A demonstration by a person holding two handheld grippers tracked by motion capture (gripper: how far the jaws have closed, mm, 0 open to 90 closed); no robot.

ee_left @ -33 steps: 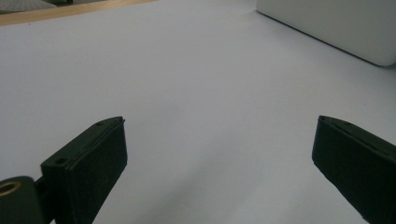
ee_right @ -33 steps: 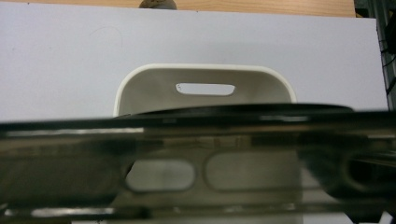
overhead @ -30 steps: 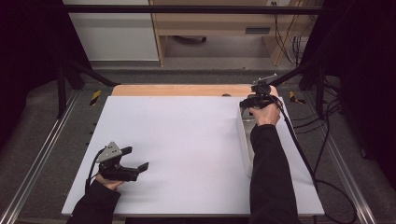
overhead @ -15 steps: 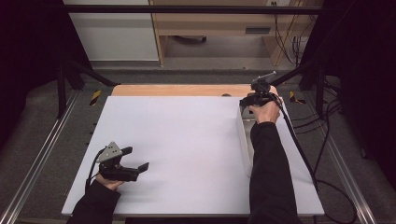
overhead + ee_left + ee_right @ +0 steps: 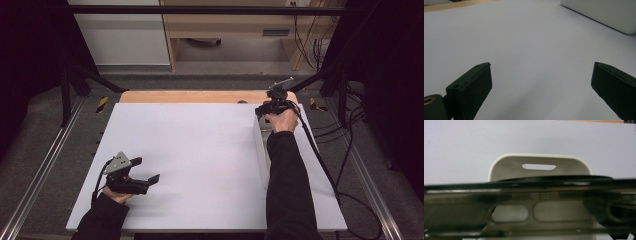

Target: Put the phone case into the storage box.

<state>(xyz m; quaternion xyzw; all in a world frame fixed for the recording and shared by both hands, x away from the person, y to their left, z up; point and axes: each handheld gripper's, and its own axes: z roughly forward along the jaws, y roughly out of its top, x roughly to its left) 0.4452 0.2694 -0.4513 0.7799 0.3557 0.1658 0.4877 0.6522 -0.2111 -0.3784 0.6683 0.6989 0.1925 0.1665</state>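
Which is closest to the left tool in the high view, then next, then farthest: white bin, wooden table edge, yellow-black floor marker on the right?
1. White bin, to its right on the sheet.
2. Wooden table edge, at the far side.
3. Yellow-black floor marker, far right, beyond the table.
Measured from the left tool.

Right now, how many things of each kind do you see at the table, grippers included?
Grippers: 2 (left gripper, right gripper)
Cream bin: 1
Dark slotted piece, kind unclear: 1
Total: 4
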